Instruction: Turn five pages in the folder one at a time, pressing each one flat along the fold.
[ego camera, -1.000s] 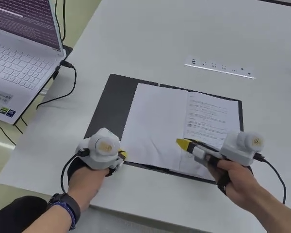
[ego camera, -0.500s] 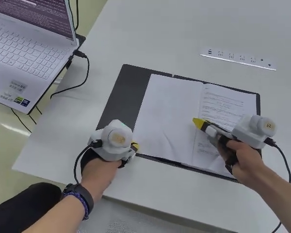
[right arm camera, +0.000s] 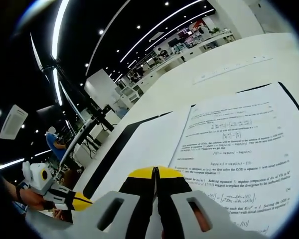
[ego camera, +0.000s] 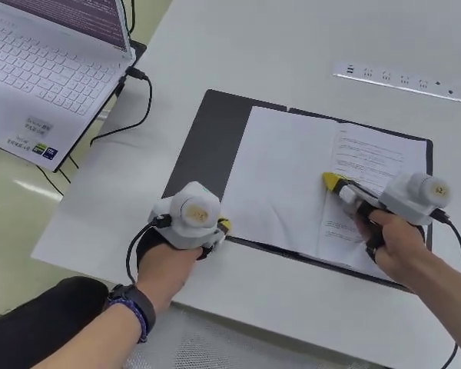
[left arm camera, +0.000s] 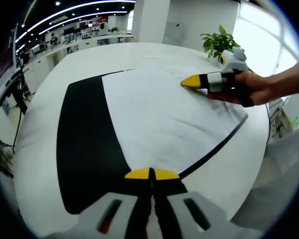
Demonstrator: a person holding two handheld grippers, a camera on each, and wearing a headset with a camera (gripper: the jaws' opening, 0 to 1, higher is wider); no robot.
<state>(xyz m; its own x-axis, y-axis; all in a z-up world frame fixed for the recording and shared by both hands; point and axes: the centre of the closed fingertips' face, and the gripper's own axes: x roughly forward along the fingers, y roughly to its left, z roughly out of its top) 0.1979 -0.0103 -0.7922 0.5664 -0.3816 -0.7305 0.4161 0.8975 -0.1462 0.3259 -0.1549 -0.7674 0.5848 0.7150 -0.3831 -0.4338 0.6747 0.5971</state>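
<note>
Lying open on white table (ego camera: 238, 46): folder (ego camera: 207, 146) | laptop (ego camera: 46, 77) at left | left gripper (left arm camera: 152, 173), right gripper (right arm camera: 156, 172) jaws together

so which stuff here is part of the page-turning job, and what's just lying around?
Job: open black folder, blank white page, printed white page, left tool, right tool.
Lying about: white laptop, black cable, white power strip.

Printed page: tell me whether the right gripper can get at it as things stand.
Probably yes: the right gripper is already right at the printed page, fingers shut, with nothing lying between them.
</note>
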